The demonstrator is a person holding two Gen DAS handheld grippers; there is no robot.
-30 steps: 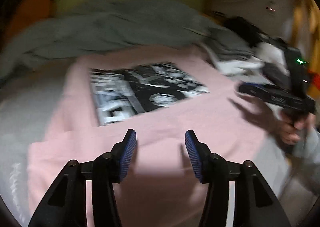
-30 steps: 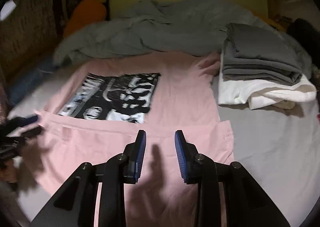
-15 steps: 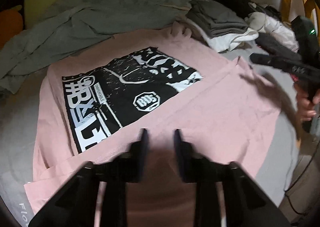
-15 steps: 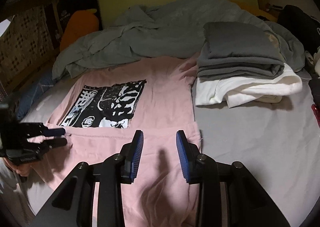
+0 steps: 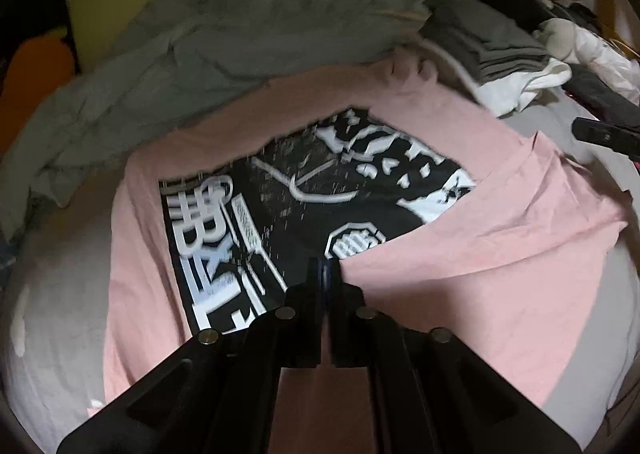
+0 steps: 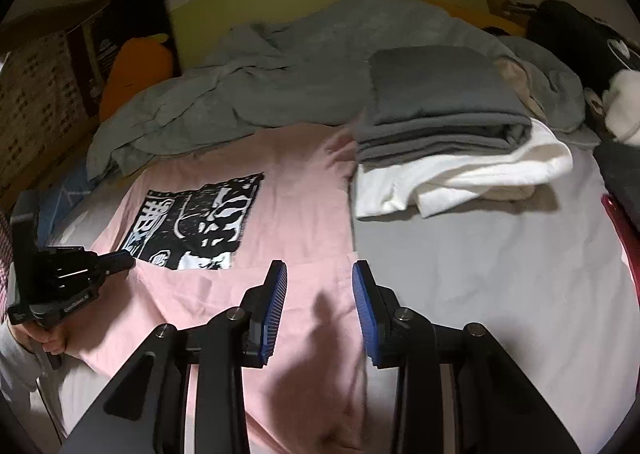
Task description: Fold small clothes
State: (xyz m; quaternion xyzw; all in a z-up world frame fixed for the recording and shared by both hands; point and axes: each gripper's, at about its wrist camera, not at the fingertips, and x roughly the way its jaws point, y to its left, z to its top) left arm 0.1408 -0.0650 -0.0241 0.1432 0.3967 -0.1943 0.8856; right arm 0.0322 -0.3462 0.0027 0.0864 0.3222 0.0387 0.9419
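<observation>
On the bed, the pink shirt [image 5: 460, 294] lies flat, collar toward the blanket [image 5: 200, 54]; left gripper [image 5: 326, 274] pinches its folded hem; right gripper [image 6: 318, 294] hovers half-open, empty.

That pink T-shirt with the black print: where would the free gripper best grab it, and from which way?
At the folded hem edge of the pink T-shirt, near its right corner by the bare sheet. The cloth lies flat there in two layers, so the open right gripper could come in low from the near side and pinch both layers.
</observation>
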